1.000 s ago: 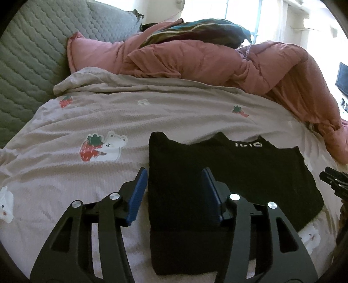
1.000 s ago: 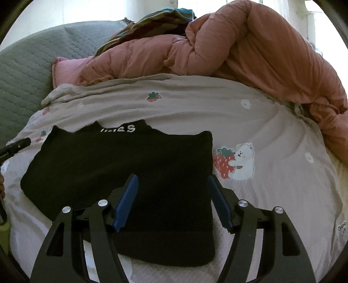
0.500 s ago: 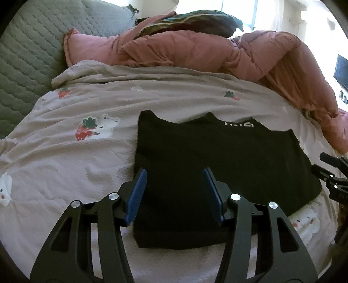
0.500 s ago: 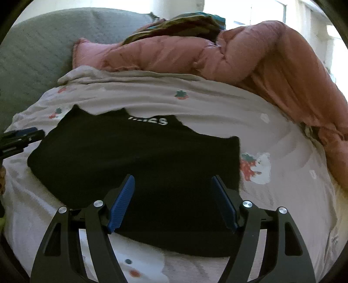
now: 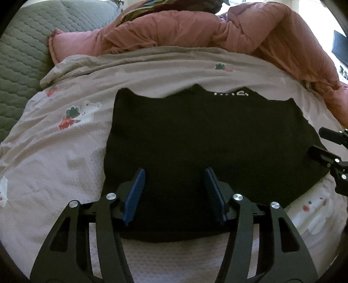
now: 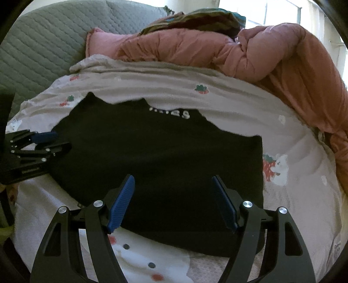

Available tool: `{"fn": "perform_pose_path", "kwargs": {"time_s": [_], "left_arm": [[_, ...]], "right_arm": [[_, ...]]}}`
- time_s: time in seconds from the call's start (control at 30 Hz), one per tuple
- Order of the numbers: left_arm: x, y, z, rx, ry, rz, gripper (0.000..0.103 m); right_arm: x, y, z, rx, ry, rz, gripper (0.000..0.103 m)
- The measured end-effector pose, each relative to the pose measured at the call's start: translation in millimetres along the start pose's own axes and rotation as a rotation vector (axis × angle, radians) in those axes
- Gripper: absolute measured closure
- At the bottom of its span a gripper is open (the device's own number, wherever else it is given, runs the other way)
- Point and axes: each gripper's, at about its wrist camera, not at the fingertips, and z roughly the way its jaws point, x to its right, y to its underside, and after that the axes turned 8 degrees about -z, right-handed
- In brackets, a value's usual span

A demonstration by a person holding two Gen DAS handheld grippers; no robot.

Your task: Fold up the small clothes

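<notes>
Home bedroom. Bed (image 5: 54, 174) with strawberry-and-bear print sheet; rumpled pink duvet (image 5: 195, 32) heaped at the far side; grey quilted headboard (image 5: 19, 54) on the left; bright daylit window (image 6: 271, 13) behind

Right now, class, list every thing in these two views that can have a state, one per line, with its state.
black garment: partly folded, lying flat on the sheet, white lettering at its far edge.
left gripper: open over the garment's near edge, nothing between its pads, jaws just opening.
right gripper: open over the garment, nothing gripped.
pink duvet: bunched in a heap at the far side.
printed sheet: spread out, lightly wrinkled.
</notes>
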Motion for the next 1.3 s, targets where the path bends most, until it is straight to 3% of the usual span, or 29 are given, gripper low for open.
{"fn": "perform_pose_path", "kwargs": {"time_s": [0.1,0.23,0.37,0.47,1.3], "left_arm": [[-3,2,0,0.0,-0.001,-0.002,0.052],[-4,4,0,0.0,0.001,-0.003,0.051],[-6,5,-1,-0.001,0.006,-0.009,0.051],[-6,5,-1,-0.001,0.004,-0.008,0.051],[-5,11,-31,0.022,0.028,-0.039,0.047]], "right_arm": [[13,11,9,-0.046,0.019,0.026,0.031],[30,29,15,-0.087,0.014,0.079,0.022],[46,50,16,-0.119,0.064,0.11,0.021],[57,60,18,-0.116,0.019,0.184,0.021],[51,53,-28,-0.01,0.013,0.208,0.019]]}}
